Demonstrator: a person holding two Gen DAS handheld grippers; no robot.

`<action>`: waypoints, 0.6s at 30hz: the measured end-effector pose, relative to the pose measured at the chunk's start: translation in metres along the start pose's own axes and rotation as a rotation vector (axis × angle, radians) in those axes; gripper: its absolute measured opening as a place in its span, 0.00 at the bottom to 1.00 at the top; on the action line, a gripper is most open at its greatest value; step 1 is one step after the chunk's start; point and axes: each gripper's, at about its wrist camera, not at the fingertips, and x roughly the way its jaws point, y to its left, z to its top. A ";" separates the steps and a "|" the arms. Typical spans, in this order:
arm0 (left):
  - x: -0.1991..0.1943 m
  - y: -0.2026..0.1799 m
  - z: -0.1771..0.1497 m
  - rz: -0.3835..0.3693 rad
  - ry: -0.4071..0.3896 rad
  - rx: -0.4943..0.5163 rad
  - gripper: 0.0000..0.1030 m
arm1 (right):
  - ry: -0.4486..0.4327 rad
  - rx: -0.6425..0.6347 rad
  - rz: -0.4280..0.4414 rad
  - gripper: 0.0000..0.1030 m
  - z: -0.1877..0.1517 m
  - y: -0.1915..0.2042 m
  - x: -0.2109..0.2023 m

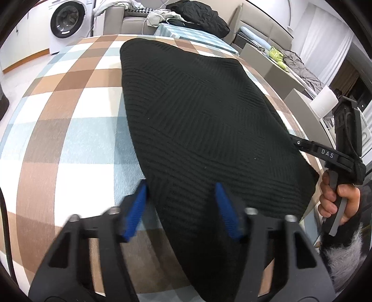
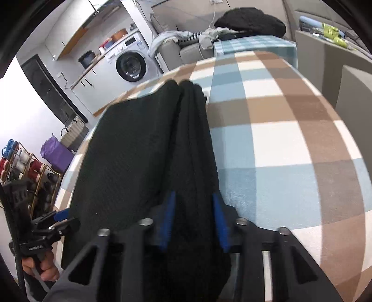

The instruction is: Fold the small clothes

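Note:
A black ribbed knit garment (image 1: 197,120) lies folded on the table under a brown, blue and white checked cloth (image 1: 69,144). My left gripper (image 1: 181,187) stands over the garment's near left edge, jaws apart: one blue pad is at the hem, the other over the knit. My right gripper (image 2: 194,204) has the garment's (image 2: 130,148) thick layered right edge bunched between its blue pads, and the fabric fills the gap. In the left wrist view the right gripper (image 1: 300,142) meets the garment's right edge, held by a hand (image 1: 337,199). The left gripper (image 2: 61,216) shows at the garment's other side.
A washing machine (image 1: 67,21) stands beyond the table. A sofa (image 2: 186,46) carries a heap of clothes and a black bundle (image 2: 251,22). A teal checked table (image 2: 255,44) adjoins the far end. A shoe rack (image 2: 25,167) and purple bag (image 2: 55,153) stand left.

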 end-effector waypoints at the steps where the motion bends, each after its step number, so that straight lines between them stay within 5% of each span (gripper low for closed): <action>1: 0.001 0.000 0.002 0.005 -0.001 -0.002 0.37 | -0.003 0.002 0.013 0.19 -0.001 0.000 -0.001; 7: 0.002 0.015 0.012 0.018 -0.032 -0.023 0.26 | 0.008 0.006 0.032 0.14 -0.018 0.014 -0.005; 18: 0.015 0.029 0.044 0.049 -0.064 -0.004 0.24 | -0.015 0.040 0.007 0.13 -0.004 0.029 0.016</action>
